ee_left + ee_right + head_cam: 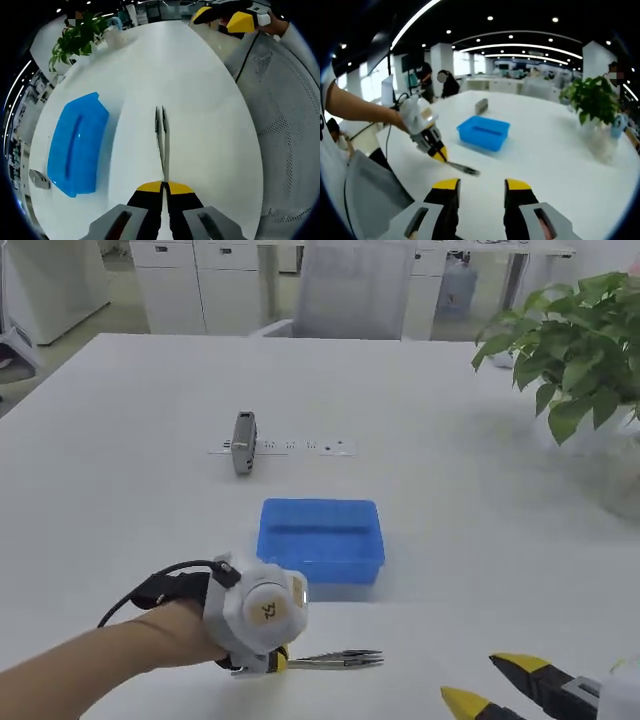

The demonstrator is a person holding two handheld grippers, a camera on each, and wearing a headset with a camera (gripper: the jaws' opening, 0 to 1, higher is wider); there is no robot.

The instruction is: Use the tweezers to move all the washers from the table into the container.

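Observation:
My left gripper (pixel 278 660) (pixel 164 187) is shut on the handle end of metal tweezers (pixel 340 659) (pixel 161 140), which point right, low over the table's near edge. The tweezer tips are close together with nothing between them. The blue container (pixel 320 538) (pixel 77 142) (pixel 483 132) stands just beyond the tweezers and looks empty. Small dark pieces (pixel 300 447), too small to tell, lie in a row on a pale strip further back. My right gripper (pixel 478 680) (pixel 482 185) is open at the near right, holding nothing. Its view shows the left gripper (pixel 427 135) and the tweezers (pixel 462 170).
A small grey block (pixel 243 442) (pixel 481 105) stands at the left end of the pale strip. A potted plant (pixel 565 350) (pixel 592 100) stands at the far right of the white table (pixel 480 510). Chairs and cabinets stand beyond the table's far edge.

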